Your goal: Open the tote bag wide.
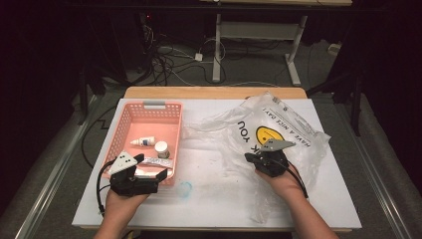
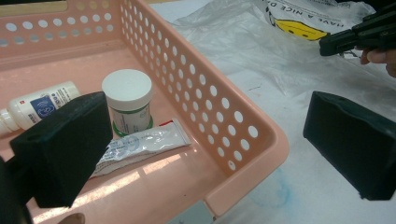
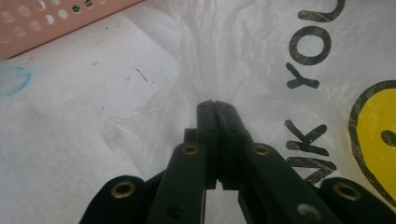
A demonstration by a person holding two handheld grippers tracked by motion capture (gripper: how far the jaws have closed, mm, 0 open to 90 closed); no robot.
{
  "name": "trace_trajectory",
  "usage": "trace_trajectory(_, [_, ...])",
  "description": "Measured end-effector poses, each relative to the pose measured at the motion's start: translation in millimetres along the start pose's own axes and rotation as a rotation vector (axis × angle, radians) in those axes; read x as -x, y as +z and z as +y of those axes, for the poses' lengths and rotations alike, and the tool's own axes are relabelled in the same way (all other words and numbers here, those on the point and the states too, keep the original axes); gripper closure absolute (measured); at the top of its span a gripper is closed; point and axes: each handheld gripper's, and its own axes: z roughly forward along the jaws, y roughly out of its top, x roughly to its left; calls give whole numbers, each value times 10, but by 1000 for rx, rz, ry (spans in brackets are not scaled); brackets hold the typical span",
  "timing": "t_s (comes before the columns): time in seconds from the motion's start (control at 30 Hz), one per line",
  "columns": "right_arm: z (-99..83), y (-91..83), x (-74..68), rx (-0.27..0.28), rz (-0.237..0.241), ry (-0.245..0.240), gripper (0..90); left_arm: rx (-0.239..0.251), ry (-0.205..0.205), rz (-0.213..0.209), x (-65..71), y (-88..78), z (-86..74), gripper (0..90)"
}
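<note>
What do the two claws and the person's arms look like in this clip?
Both are black. The left claw has blocky black pads, a white three-cornered top plate with dots and a black trailing cable. The right claw has slim linked arms with brass rivets, a grey top plate and a black cable. The forearms are bare; no sleeves visible.

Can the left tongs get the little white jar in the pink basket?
Probably yes. The left tongs are open, with one jaw already inside the basket close to the white jar. The basket has no lid and nothing covers the jar; a tube lies beside it.
</note>
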Motion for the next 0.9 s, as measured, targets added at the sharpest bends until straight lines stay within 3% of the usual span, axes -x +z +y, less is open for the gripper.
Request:
trace_trajectory(0.17, [-20, 91, -18, -48, -2, -20, 846, -2, 6, 3, -4, -12, -4, 10])
trace_trajectory(0.2, [-23, 155, -40, -73, 12, -30, 785, -3, 8, 4, -7, -16, -6, 11])
trace_trajectory(0.4, [-28, 290, -138, -120, -10, -87, 684, -6, 7, 4, -21, -21, -8, 11])
trace_trajectory(0.57, [-33, 317, -150, -123, -12, -97, 626, 0, 10, 4, -13, -37, 3, 11])
trace_trajectory(0.63, [-9, 297, -192, -100, -27, -107, 575, 1, 11, 2, -11, -42, 5, 11])
trace_trajectory(0.8, [-23, 332, -158, -132, -77, -99, 595, 2, 3, -3, -18, -37, -2, 11])
trace_trajectory(0.9, [-24, 323, -117, -134, -104, -82, 703, -4, 0, -11, -28, -20, -20, 11])
